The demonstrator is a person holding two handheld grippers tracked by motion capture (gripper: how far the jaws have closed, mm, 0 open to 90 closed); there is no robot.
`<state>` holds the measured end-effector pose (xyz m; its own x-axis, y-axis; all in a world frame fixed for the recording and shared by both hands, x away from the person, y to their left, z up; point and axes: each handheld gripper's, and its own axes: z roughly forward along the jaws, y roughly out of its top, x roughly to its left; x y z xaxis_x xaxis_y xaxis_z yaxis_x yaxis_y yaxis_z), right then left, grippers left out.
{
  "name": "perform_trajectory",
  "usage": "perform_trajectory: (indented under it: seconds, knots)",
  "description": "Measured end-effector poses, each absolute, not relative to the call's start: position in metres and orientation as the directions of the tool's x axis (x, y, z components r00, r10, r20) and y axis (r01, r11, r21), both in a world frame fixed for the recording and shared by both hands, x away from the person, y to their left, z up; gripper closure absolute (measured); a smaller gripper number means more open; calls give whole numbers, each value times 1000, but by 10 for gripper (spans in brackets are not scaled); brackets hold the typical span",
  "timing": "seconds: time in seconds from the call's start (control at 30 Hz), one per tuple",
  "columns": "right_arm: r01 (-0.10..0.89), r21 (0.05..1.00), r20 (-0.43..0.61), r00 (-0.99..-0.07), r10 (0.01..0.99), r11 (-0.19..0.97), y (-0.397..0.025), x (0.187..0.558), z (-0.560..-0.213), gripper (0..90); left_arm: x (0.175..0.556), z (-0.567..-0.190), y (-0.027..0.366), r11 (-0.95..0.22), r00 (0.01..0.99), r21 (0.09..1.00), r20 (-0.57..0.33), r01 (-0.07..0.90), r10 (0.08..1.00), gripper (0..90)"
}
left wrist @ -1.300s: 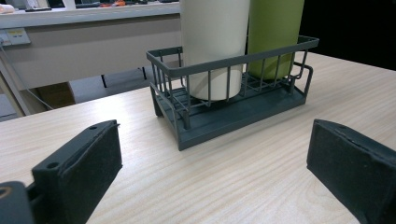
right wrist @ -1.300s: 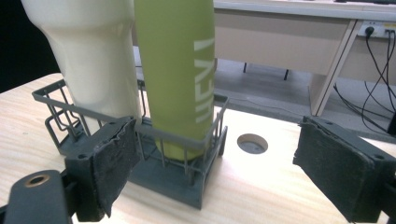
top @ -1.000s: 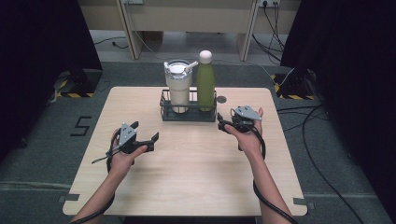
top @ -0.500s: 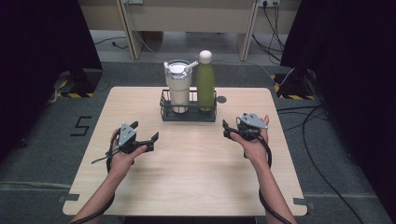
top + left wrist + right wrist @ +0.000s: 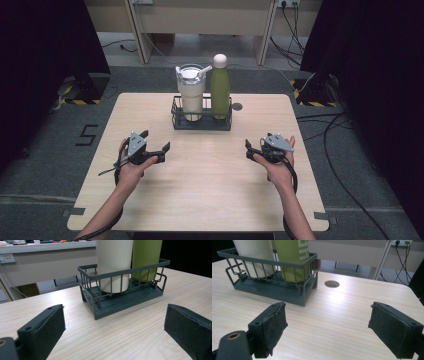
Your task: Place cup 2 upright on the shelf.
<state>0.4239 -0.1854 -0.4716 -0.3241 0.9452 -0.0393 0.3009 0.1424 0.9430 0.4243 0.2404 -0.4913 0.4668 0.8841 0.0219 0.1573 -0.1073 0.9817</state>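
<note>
Dark wire rack, cream tumbler – green bottle

Digit "5" marked on floor left of table; white partial lettering on green bottle, unreadable.

1. I counted one dark wire basket on the one wooden table.
2. It held one cream tumbler and one green bottle, two vessels in all.
3. I held two grippers, my left gripper and my right gripper.
4. The tabletop had one round hole.
</note>
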Motion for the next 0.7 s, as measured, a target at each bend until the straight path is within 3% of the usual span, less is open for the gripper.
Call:
perform_trajectory:
  seconds: [0.7]
  knots:
    - [300,945,-34,-309,950,132,-194,410,-486,142,425,-493,239,-114,471,981,25,160,882,28]
